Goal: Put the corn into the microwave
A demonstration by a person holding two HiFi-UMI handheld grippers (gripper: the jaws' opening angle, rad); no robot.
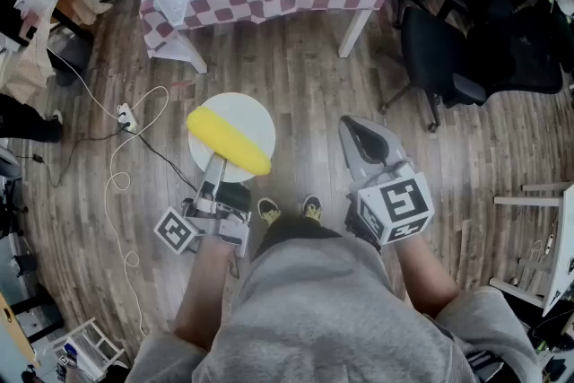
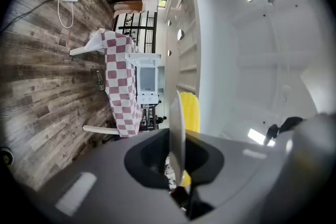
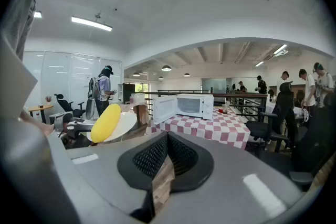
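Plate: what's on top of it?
A yellow corn cob lies across the white plate, whose rim the left gripper pinches. The patch of plate under the cob is covered, so nothing there can be seen.

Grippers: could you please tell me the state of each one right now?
Left gripper: jaws closed on the white plate's rim; the corn lies on it.
Right gripper: jaws closed, holding nothing.

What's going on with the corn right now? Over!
Left gripper shut on plate rim, corn lying on it. Right gripper shut, empty. Microwave on table ahead, door open.
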